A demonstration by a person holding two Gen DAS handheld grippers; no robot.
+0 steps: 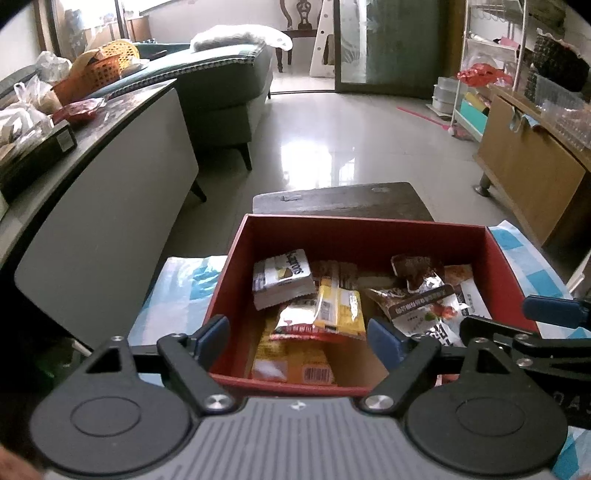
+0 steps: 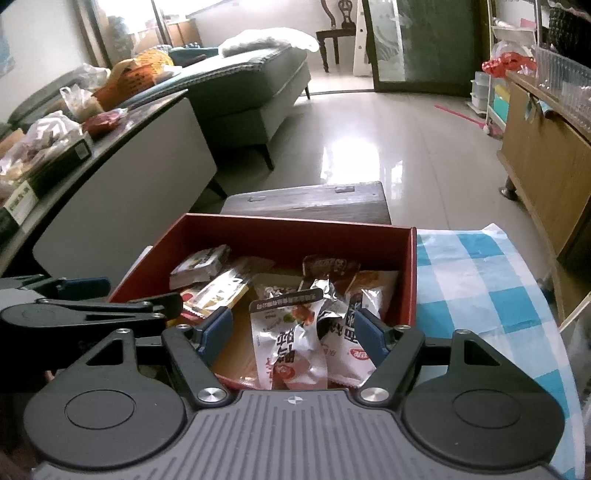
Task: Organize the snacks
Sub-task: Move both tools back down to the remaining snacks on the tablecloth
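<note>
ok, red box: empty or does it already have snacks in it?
Has snacks. The red box, lidless, holds several packets, among them a yellow packet and white pouches; bare cardboard floor shows between them, so it is not full.

A blue-and-white checked cloth (image 2: 480,280) is spread over the near surface, and a dark wooden stool (image 1: 343,201) is seen just beyond it on the glossy tiled floor (image 1: 332,133). To the left, a dark-topped counter (image 1: 110,155) is crowded with plastic bags (image 2: 48,133) and an orange basket (image 1: 90,77). A grey-green sofa (image 1: 229,85) is set behind it, draped with a white throw (image 1: 240,35). A wooden cabinet (image 1: 528,173) is placed along the right wall (its contents cannot be made out), with a white wire rack (image 1: 491,55) beside it. A pink stick (image 1: 424,116) is left lying on the floor.
</note>
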